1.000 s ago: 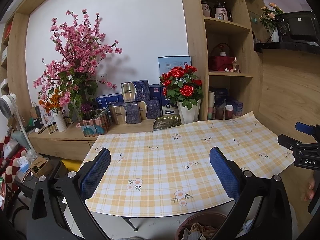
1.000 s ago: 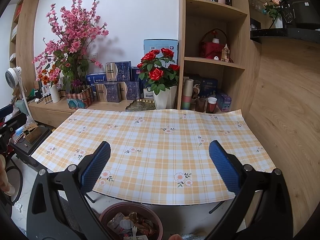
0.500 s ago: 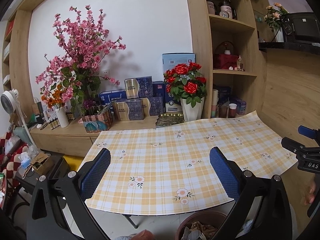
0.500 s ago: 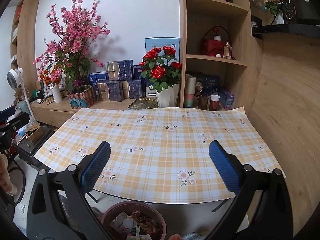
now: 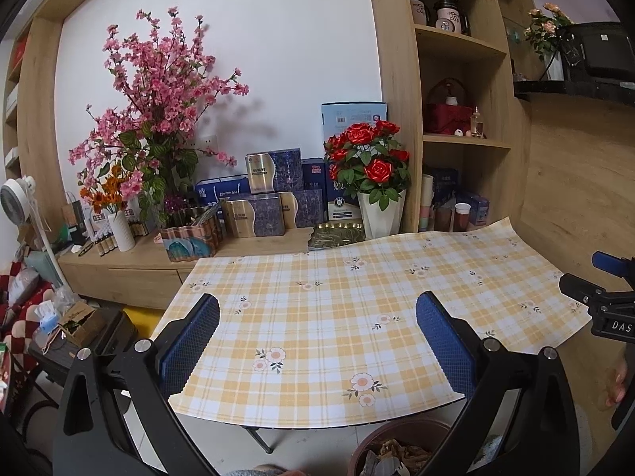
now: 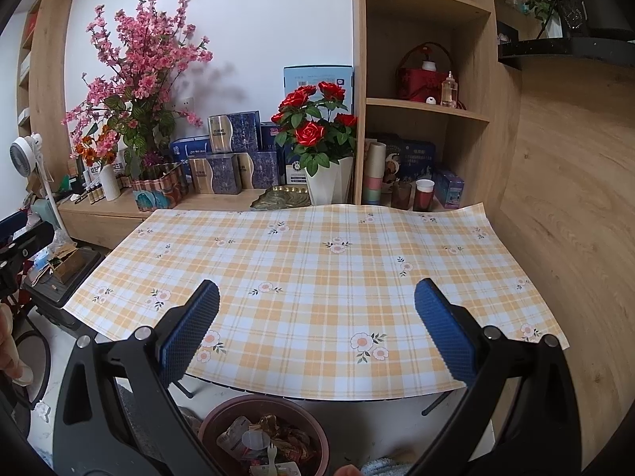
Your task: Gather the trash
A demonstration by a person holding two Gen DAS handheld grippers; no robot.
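Left gripper (image 5: 317, 341): lower centre of the left wrist view, jaws spread wide, holding nothing; raised over the near edge of the table.

Right gripper (image 6: 316, 339): lower centre of the right wrist view, jaws likewise wide apart and empty.

Plaid tablecloth (image 6: 317, 269): yellow-and-white checks with flower print, centre frame; no loose litter visible on it.

Trash bin (image 6: 264, 434): brown round pot, bottom centre, on the floor just under the table's near edge. Wrappers, a plastic lid and a small fork lie inside. Placement likely lets litter drop straight off the table edge.

Judgement: collection looks finished or nearly so; both grippers appear idle.

Rose pot (image 6: 329, 182): white, upper centre, behind the cloth.
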